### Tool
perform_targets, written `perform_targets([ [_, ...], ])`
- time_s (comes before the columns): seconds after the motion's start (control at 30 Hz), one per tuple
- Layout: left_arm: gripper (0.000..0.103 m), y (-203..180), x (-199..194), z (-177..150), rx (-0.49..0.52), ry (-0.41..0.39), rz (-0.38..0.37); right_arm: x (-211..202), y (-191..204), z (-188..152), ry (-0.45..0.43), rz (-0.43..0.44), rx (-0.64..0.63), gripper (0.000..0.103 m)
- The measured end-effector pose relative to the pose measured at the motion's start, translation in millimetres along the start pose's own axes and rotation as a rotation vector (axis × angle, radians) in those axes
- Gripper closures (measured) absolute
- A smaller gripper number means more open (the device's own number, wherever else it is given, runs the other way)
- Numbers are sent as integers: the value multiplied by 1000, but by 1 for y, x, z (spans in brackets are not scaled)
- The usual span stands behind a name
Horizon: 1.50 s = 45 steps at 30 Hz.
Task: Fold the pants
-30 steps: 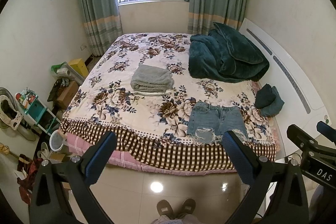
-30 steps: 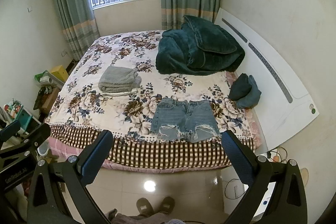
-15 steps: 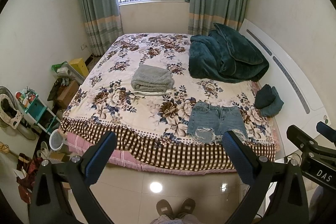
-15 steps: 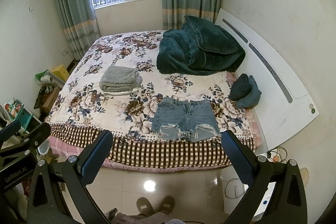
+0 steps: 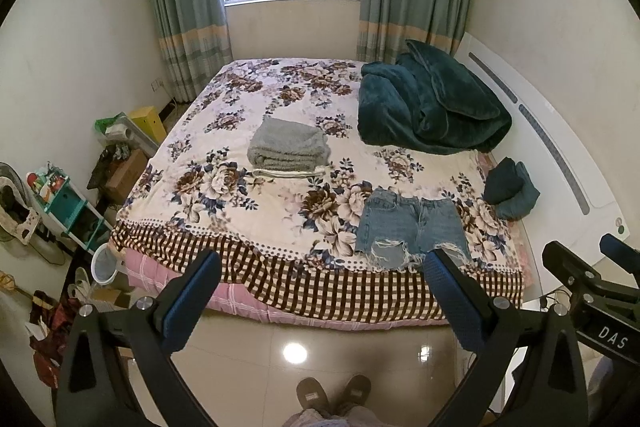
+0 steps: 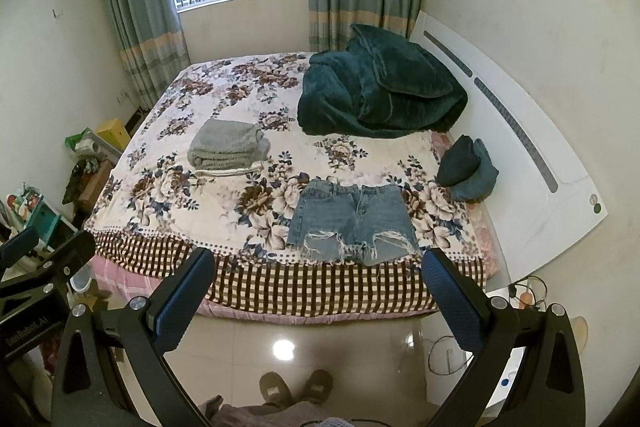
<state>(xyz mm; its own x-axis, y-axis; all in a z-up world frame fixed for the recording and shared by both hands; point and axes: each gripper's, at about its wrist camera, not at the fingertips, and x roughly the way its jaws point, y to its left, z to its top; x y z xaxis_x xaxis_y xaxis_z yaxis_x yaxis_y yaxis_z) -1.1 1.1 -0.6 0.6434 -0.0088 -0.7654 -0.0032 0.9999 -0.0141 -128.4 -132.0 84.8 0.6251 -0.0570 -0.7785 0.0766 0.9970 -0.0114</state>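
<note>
A pair of frayed blue denim shorts [image 5: 412, 227] lies flat near the front edge of the flowered bed [image 5: 240, 211], waistband toward the far side; it also shows in the right wrist view [image 6: 352, 223]. My left gripper [image 5: 320, 263] is open and empty, held above the floor in front of the bed, left of the shorts. My right gripper [image 6: 316, 263] is open and empty, in front of the shorts. The right gripper also shows at the right edge of the left wrist view [image 5: 592, 275].
A folded grey towel [image 5: 288, 147] lies mid-bed. A dark green blanket [image 5: 428, 107] is heaped at the back right, with a small dark bundle [image 5: 510, 187] by the white headboard [image 5: 560, 147]. Clutter and a shelf [image 5: 64, 203] stand at left. Tiled floor [image 5: 296, 355] lies below.
Both views have shifted very slightly; the bed sits marginally nearer. Both grippers stay open and nothing on the bed has moved.
</note>
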Motion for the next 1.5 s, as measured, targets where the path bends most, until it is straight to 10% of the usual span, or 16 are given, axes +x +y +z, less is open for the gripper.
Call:
perform_targets([
  [0.4, 0, -18, 88, 24, 33, -25, 63, 138, -83, 30, 45, -34, 171, 0],
  [0.63, 0, -92, 211, 53, 77, 76, 107, 296, -198, 66, 190, 41, 249, 4],
  [0.8, 0, -174, 316, 55, 95, 173, 163, 442, -296, 79, 343, 98, 261, 28],
  [1.13, 0, -370, 561, -41, 61, 560, 114, 752, -475, 34, 617, 143, 258, 47],
  [1.5, 0, -508, 674, -172, 90, 819, 87, 886, -533, -26, 811, 267, 289, 31],
])
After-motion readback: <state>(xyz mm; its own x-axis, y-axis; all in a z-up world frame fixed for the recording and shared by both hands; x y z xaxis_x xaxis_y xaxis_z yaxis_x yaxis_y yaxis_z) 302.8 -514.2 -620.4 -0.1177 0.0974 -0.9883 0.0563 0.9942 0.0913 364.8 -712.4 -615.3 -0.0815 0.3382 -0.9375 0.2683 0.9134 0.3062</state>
